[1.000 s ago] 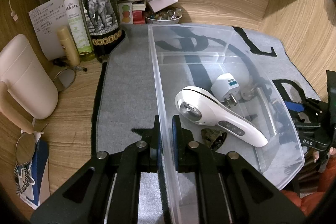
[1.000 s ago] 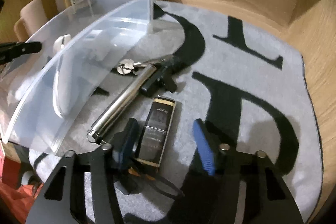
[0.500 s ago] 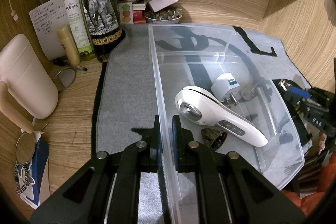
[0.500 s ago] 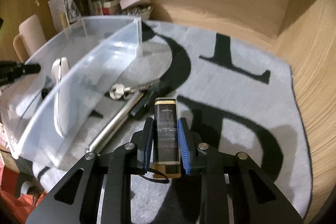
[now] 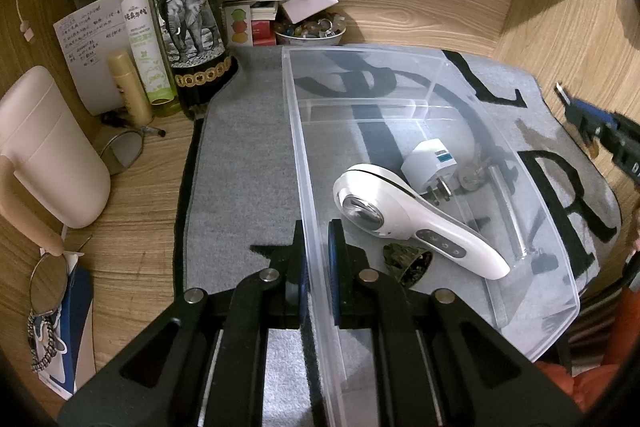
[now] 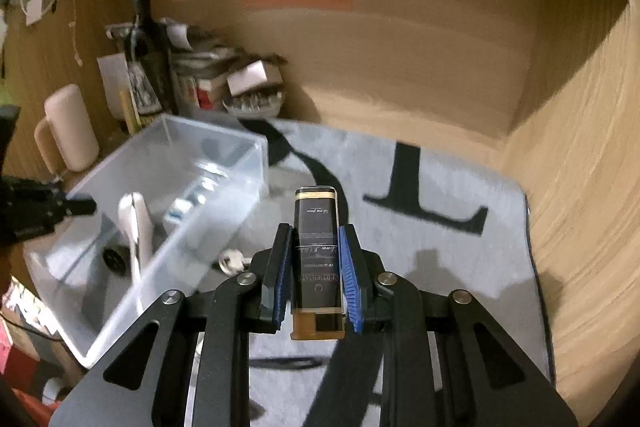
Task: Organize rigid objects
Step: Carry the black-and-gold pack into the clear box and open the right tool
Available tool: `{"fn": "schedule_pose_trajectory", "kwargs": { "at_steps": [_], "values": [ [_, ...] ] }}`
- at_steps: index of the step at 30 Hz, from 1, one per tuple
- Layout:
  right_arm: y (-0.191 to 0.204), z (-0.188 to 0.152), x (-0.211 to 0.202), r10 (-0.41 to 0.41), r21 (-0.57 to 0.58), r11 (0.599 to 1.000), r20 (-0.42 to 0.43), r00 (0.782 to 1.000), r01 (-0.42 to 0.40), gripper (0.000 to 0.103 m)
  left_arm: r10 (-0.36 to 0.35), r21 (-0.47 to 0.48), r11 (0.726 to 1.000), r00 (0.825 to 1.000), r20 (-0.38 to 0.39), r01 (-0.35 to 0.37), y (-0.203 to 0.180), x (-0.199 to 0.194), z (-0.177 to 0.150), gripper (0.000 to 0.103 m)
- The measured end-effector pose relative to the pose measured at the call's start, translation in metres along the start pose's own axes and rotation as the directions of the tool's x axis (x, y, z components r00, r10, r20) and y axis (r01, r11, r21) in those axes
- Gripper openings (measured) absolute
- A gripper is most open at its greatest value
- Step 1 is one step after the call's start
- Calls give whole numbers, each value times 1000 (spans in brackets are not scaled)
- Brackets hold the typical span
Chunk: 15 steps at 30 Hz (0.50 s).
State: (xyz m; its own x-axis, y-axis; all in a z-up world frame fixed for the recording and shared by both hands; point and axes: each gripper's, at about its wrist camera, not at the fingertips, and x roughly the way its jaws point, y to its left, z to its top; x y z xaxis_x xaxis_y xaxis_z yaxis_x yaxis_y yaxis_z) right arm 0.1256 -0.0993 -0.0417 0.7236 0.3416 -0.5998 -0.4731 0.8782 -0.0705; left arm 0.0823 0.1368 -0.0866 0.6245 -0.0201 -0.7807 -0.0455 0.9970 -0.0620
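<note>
My left gripper (image 5: pixel 316 259) is shut on the near wall of a clear plastic bin (image 5: pixel 304 163) that stands on a grey mat (image 5: pixel 240 155). Inside the bin lie a white handheld device (image 5: pixel 408 215), a white plug adapter (image 5: pixel 430 163) and a small dark round piece (image 5: pixel 408 263). My right gripper (image 6: pixel 314 259) is shut on a black and gold rectangular box (image 6: pixel 316 259) and holds it in the air above the mat (image 6: pixel 440 195), right of the bin (image 6: pixel 168 195). Keys (image 6: pixel 232 261) lie on the mat beside the bin.
A wine bottle (image 5: pixel 188 11), a green spray bottle (image 5: pixel 140 27), a small beige tube (image 5: pixel 128 87), papers and a bowl of small items (image 5: pixel 310 29) crowd the back left. A beige jug (image 5: pixel 44 147) and glasses (image 5: pixel 120 151) lie left. Wooden walls close in behind and to the right.
My right gripper closed on the black and gold box, lifted it off the mat and raised it. The left gripper and the bin have not moved.
</note>
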Motion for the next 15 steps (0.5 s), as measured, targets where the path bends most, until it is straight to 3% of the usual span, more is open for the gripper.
{"fn": "schedule_pose_trajectory", "kwargs": {
  "at_steps": [8, 15],
  "values": [
    [23, 27, -8, 55, -52, 997, 81, 995, -51, 22, 0, 0, 1000, 1000, 0, 0, 0, 0, 0, 8],
    [46, 42, -3, 117, -90, 990, 104, 988, -108, 22, 1, 0, 1000, 1000, 0, -1, 0, 0, 0, 8]
  ]
}}
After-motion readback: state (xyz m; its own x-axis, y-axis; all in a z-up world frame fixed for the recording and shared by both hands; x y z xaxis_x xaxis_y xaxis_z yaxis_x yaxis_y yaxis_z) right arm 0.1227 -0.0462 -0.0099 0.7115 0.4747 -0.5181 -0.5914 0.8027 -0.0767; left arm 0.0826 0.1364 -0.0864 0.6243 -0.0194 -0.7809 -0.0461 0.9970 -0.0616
